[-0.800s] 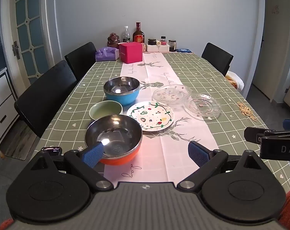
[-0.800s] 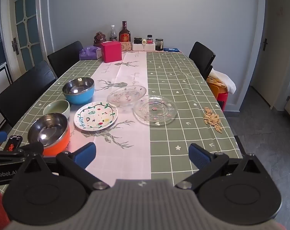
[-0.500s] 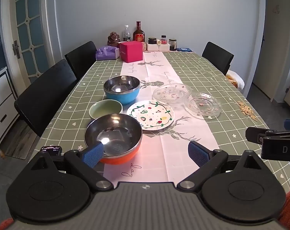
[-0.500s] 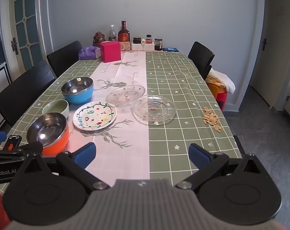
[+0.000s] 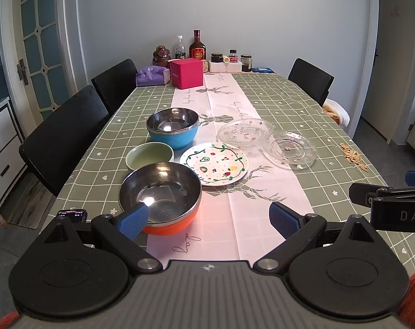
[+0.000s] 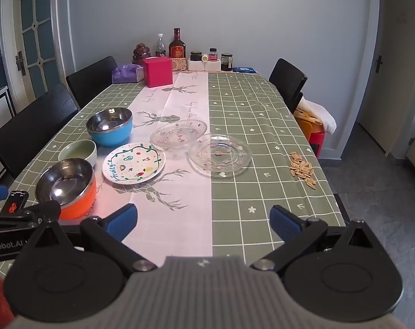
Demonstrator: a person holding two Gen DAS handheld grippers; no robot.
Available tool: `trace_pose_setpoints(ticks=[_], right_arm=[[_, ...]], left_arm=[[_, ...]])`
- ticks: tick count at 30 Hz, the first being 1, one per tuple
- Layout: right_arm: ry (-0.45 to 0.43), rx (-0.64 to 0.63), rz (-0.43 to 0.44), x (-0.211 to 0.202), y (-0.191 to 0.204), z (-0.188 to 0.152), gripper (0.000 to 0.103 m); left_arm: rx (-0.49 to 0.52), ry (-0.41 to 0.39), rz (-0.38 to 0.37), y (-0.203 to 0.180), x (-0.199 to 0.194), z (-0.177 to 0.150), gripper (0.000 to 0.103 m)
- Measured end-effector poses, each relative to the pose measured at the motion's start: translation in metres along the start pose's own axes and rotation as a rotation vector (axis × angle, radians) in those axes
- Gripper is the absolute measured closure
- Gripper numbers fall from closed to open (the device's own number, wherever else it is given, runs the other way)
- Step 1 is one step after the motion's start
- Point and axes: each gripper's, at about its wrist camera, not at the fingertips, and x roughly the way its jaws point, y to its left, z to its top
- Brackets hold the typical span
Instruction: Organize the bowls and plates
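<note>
Both the left gripper [image 5: 209, 219] and the right gripper [image 6: 203, 219] hang wide open and empty above the table's [image 5: 289, 101] near edge. The orange steel bowl [image 5: 161, 194], green bowl [image 5: 149, 155], blue steel bowl [image 5: 172, 127], painted plate [image 5: 213, 163] and two glass plates [image 5: 289, 149] lie grouped mid-table. Only the right view shows the red stool [image 6: 317, 137].

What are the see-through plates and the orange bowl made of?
The two see-through plates look like clear pressed glass, maybe plastic: the cloth shows through their ridged rims. The orange bowl seems polished steel inside, mirror-bright with glare, with a smooth orange shell, perhaps plastic.
</note>
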Motion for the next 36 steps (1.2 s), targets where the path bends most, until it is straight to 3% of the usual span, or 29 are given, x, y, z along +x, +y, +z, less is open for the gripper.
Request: trace_pose_setpoints(ticks=[36], right_arm=[[0.012,-0.029,0.003,0.005,0.0053,0.0024,0.003]], left_arm=[[-0.002,-0.006,-0.003,0.0017,0.0012,0.0011,0.0]])
